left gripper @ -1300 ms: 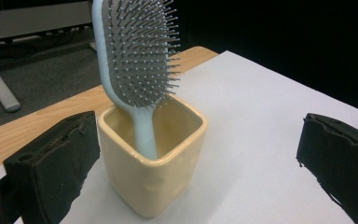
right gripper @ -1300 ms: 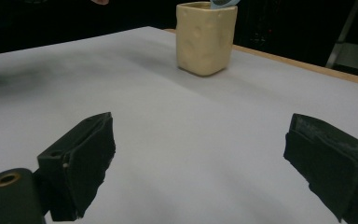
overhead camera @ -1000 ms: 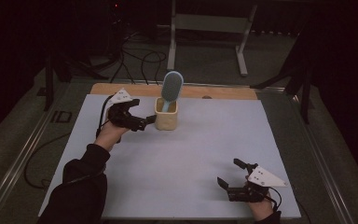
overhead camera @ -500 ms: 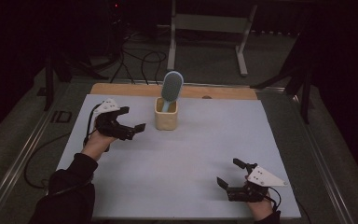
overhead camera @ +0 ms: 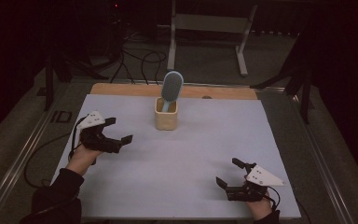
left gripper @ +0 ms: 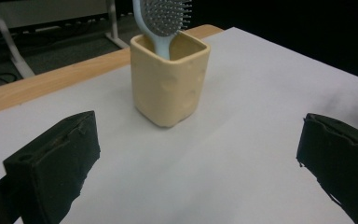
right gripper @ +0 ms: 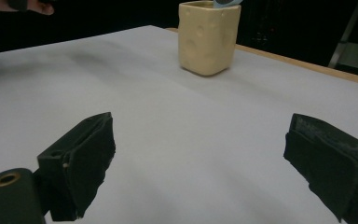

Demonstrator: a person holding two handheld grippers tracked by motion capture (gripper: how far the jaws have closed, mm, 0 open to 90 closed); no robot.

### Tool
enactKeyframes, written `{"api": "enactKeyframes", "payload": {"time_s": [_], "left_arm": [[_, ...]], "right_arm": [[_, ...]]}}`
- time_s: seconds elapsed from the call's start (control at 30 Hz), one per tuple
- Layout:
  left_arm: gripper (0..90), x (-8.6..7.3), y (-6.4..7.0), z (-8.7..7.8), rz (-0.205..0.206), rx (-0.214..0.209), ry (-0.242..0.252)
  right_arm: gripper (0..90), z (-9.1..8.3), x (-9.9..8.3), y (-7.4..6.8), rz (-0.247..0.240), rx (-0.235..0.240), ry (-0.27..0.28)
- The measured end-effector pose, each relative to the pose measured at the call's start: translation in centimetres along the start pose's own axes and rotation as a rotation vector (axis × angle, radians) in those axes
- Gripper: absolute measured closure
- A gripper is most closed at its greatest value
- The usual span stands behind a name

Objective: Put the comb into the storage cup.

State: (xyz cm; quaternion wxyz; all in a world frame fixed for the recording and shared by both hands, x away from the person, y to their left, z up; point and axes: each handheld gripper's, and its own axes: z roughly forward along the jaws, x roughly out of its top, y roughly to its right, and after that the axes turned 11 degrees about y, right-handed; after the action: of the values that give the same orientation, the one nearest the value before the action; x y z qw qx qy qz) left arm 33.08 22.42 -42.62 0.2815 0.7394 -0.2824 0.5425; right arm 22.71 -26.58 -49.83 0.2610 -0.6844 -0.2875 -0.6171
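A cream square cup (overhead camera: 166, 119) stands on the white table top (overhead camera: 186, 154) near its far middle, and a light-blue hairbrush (overhead camera: 171, 87) stands in it, bristle head up. In the left gripper view the cup (left gripper: 169, 83) and the brush (left gripper: 161, 16) are straight ahead. My left gripper (overhead camera: 120, 130) is open at the table's left, well clear of the cup, its jaws wide apart with nothing between them. My right gripper (overhead camera: 228, 172) rests open near the front right edge; the cup (right gripper: 208, 37) is far off in its view.
A wooden strip (overhead camera: 121, 89) runs along the table's far edge. Cables (overhead camera: 135, 60) and a metal stand (overhead camera: 205, 28) lie on the dark floor behind. A metal rail (overhead camera: 23, 158) borders the table on the left.
My left gripper has drawn back from beside the cup toward the left and the near side. The right gripper has stayed where it was.
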Motion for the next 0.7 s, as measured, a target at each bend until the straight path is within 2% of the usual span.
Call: {"api": "enactKeyframes", "payload": {"time_s": [0.23,0.5,0.6,0.63,0.7], "left_arm": [[0.0,-1.2,0.6,-2.0,0.005,0.014,-0.001],[0.0,-2.6,1.5,-3.8,0.001,0.009,0.003],[0.0,-3.2,1.9,-4.6,0.014,0.012,0.007],[0.0,-3.8,2.0,-5.1,-0.008,0.007,0.018],[0.0,-4.1,2.1,-5.3,-0.005,0.011,0.014]], "right_arm": [[8.3,0.1,0.0,0.0,-0.004,0.001,0.002],[8.3,0.1,0.0,0.0,-0.002,-0.002,-0.002],[8.3,0.1,0.0,-0.1,-0.006,-0.001,-0.003],[8.3,0.1,0.0,-0.1,-0.005,0.0,-0.006],[8.3,0.2,0.0,-0.1,-0.005,0.001,-0.006]]}}
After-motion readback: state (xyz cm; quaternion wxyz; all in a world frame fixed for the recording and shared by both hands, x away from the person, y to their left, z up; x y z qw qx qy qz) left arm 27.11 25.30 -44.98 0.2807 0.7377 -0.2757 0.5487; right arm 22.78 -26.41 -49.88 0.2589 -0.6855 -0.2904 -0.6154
